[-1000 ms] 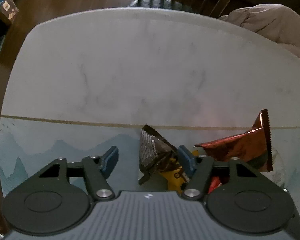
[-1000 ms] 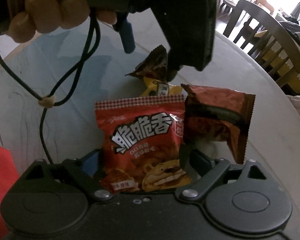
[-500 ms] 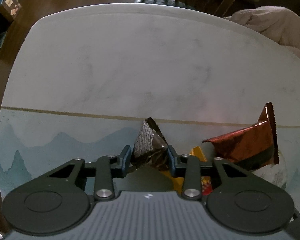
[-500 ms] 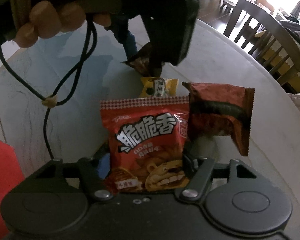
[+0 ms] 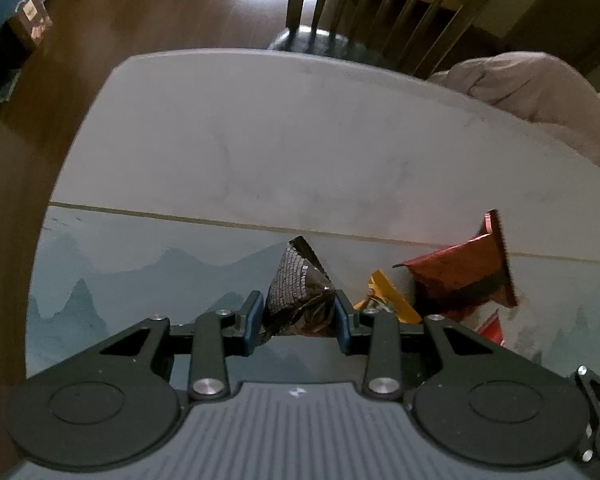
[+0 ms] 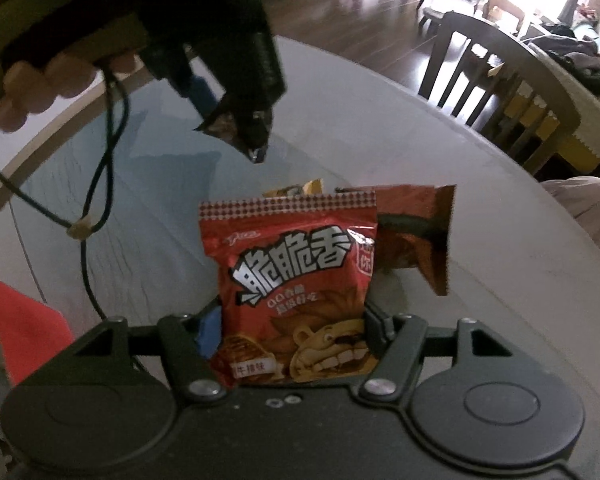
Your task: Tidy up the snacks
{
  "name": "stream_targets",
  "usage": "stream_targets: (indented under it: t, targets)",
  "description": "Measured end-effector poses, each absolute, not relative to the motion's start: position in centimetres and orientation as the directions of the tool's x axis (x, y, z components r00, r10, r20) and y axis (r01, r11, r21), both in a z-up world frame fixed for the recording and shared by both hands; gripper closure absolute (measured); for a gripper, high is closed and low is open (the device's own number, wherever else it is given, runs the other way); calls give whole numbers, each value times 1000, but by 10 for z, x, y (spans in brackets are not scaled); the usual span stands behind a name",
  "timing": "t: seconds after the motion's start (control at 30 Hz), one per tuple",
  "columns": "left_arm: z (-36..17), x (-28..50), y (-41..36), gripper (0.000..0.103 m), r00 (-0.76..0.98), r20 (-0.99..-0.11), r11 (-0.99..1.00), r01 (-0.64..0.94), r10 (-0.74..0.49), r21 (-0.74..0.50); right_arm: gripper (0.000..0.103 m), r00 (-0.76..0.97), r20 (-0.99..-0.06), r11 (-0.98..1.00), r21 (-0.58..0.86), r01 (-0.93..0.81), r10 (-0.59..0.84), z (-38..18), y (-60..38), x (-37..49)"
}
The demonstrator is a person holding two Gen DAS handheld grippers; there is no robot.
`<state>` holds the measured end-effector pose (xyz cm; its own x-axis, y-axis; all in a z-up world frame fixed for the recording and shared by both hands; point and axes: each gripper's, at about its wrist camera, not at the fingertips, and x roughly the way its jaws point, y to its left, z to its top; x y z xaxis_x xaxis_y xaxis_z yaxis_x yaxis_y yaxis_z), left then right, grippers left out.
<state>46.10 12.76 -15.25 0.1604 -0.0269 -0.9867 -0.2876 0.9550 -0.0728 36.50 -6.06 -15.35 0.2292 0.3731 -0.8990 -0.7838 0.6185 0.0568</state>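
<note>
The left gripper (image 5: 298, 316) is clamped on a dark, crinkled snack wrapper (image 5: 298, 296), its blue pads pressing on both sides, and the wrapper's pointed end sticks out ahead of the jaws. In the right wrist view that same wrapper (image 6: 236, 130) hangs clear of the table, so it is already lifted. The right gripper (image 6: 290, 332) grasps the lower part of a red chip bag (image 6: 296, 264) with white lettering, which stands upright between its fingers.

Just beyond the right gripper, behind the chip bag, sit a red-brown foil packet (image 6: 416, 236) and a small yellow snack packet (image 6: 300, 190). From the left gripper they lie ahead and to its right, on the table's blue mountain-print mat (image 5: 140, 276).

The step in hand looks like the carrying stage, with one snack in each gripper. No bin or tray is visible. The next move calls for choosing a set-down place, moving both packets there without squeezing harder, then returning for the two left behind.
</note>
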Motion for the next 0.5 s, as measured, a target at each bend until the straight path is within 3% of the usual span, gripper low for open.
stream_targets:
  t: [0.5]
  targets:
    - [-51, 404, 119, 68, 296, -955, 972, -213, -33, -100, 36, 355, -840, 702, 43, -711, 411, -67, -86, 332]
